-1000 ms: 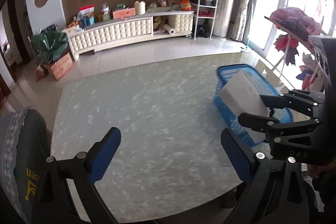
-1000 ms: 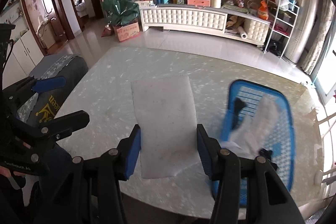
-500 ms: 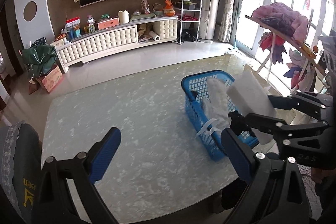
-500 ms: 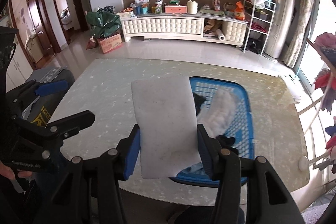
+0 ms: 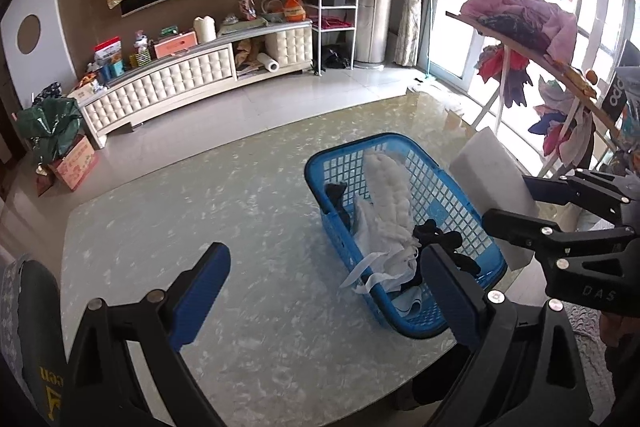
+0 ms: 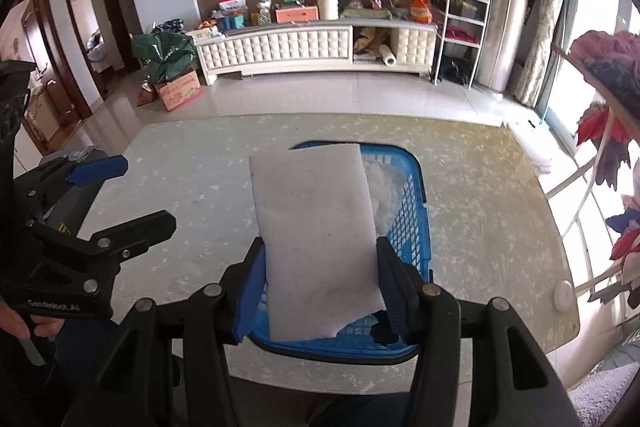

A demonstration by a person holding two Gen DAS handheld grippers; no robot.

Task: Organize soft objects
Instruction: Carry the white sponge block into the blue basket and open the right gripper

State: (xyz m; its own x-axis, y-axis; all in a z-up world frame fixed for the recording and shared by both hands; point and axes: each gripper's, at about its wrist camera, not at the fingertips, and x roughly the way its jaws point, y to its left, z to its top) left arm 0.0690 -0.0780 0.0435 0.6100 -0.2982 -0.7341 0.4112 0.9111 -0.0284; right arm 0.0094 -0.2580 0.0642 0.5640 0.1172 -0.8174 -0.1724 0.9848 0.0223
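Observation:
A blue plastic basket (image 5: pixel 444 187) stands on the marble table (image 5: pixel 200 211) and holds a white fluffy cloth (image 5: pixel 386 187), a white rag and black soft items (image 5: pixel 436 233). My right gripper (image 6: pixel 322 287) is shut on a white foam sheet (image 6: pixel 316 227) and holds it above the basket (image 6: pixel 412 223). In the left wrist view the foam sheet (image 5: pixel 492 183) sits right of the basket, in the right gripper (image 5: pixel 516 203). My left gripper (image 5: pixel 324 287) is open and empty over the table, left of the basket; it also shows in the right wrist view (image 6: pixel 120 191).
A grey padded chair back (image 5: pixel 24 311) is at the table's near left corner. A clothes rack with garments (image 5: pixel 528 27) stands to the right. A white cabinet (image 5: pixel 192 75) lines the far wall. A white round object (image 6: pixel 564 293) lies near the table's right edge.
My right gripper has carried the foam sheet rightward until it is over the basket. The left gripper's view has swung right, bringing the basket toward centre.

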